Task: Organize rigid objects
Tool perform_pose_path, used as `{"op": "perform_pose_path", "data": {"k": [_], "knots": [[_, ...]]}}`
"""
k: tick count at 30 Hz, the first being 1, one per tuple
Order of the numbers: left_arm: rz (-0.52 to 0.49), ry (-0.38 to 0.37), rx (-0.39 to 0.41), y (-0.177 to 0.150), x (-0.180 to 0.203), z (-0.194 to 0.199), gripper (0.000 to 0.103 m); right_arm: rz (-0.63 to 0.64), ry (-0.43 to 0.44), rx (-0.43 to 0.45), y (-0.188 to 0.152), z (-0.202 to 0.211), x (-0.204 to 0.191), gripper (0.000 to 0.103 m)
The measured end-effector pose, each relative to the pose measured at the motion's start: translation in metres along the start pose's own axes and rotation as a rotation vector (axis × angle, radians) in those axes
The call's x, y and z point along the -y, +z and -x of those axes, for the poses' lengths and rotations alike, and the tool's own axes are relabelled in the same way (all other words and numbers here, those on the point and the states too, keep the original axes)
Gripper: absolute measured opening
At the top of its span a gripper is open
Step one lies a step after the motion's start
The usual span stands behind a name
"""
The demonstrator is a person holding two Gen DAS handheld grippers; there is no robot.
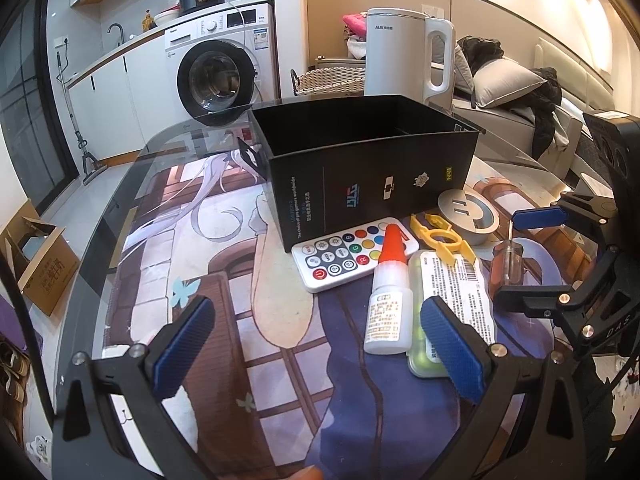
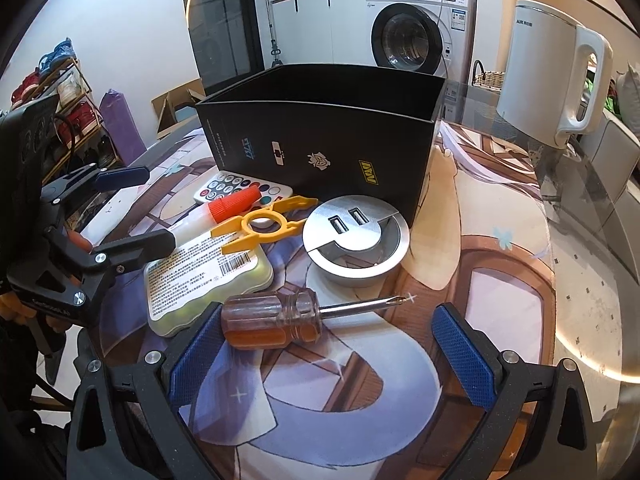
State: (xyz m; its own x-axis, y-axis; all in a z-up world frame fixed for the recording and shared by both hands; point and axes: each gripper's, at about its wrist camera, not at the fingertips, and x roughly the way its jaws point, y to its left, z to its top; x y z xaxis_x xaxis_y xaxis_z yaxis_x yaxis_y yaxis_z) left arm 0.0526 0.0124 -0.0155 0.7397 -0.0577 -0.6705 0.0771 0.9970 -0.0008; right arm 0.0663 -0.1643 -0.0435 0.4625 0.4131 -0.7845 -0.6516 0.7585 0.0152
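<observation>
An open black box [image 1: 368, 160] [image 2: 320, 140] stands on the printed mat. In front of it lie a white remote [image 1: 352, 254] [image 2: 236, 190], a glue bottle with an orange cap [image 1: 390, 300] [image 2: 232, 206], a green pack with a white label [image 1: 456, 304] [image 2: 200, 276], a yellow plastic tool [image 1: 444, 238] [image 2: 264, 226], a silver USB grommet [image 1: 470, 212] [image 2: 356, 236] and an amber-handled screwdriver [image 1: 506, 264] [image 2: 280, 316]. My left gripper [image 1: 316, 344] is open, its right pad by the pack. My right gripper [image 2: 332, 344] is open, its left pad beside the screwdriver handle.
A white kettle [image 1: 408, 56] [image 2: 556, 76] stands behind the box on the glass table [image 1: 132, 184]. A washing machine [image 1: 224, 64] is beyond the table, a cardboard box [image 1: 40, 264] on the floor to the left, a sofa [image 1: 520, 92] to the right.
</observation>
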Motion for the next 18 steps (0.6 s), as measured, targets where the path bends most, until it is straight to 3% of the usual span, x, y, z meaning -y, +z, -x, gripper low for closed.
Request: {"op": "perform_pose_path", "data": {"k": [5, 10, 18], "knots": [[0.004, -0.004, -0.002, -0.0004, -0.0009, 0.0002, 0.103, 0.04, -0.032, -0.005, -0.0029, -0.0013, -0.0068, 0.102], [0.006, -0.004, -0.002, -0.0001, -0.0017, -0.0003, 0.103, 0.048, -0.029, 0.011, -0.0016, 0.0012, -0.0077, 0.087], [0.007, -0.004, -0.005, -0.0009, -0.0025, -0.0003, 0.103, 0.059, -0.021, 0.031, -0.0048, 0.004, -0.0089, 0.086]]}}
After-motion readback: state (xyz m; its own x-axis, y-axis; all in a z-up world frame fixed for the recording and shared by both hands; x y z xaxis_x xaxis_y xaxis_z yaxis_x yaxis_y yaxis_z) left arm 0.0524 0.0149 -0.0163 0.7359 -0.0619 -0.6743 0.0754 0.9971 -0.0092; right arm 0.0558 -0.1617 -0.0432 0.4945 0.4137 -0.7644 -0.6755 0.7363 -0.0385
